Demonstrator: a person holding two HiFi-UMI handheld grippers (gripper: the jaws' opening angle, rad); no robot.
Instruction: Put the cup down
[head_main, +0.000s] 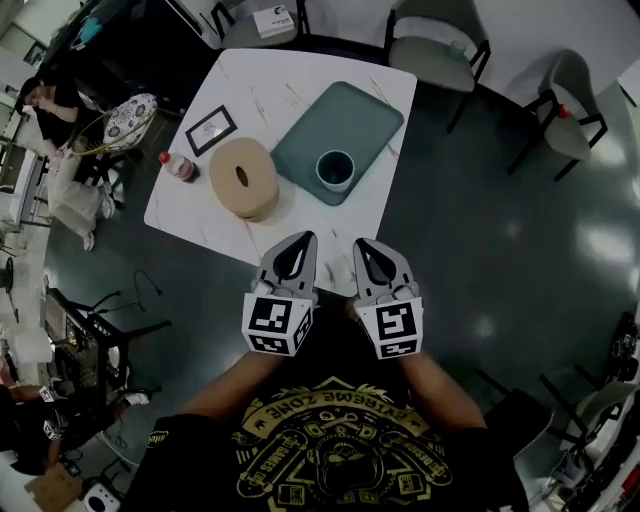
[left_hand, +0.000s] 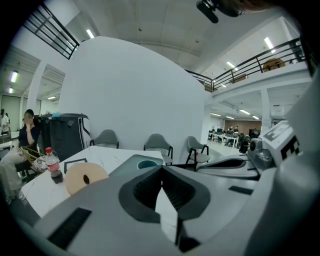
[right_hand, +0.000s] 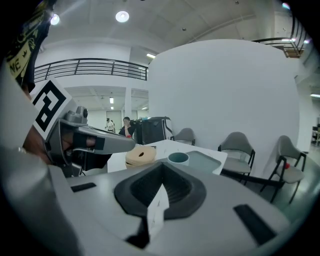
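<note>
see the cup (head_main: 335, 170) standing upright on the near corner of the green tray (head_main: 345, 115) on the white table (head_main: 250, 85), near the round brown roll (head_main: 243, 177), open mouth facing up, long line straight up and down, already set down by the look of things. looks hard, smooth and light, maybe slippery and easy to chip, so best pinched gently on the side wall or over the rim. find the left gripper (head_main: 298, 242) and the right gripper (head_main: 366, 246) side by side close to the body, well apart from the cup, both squeezed shut on nothing.
</note>
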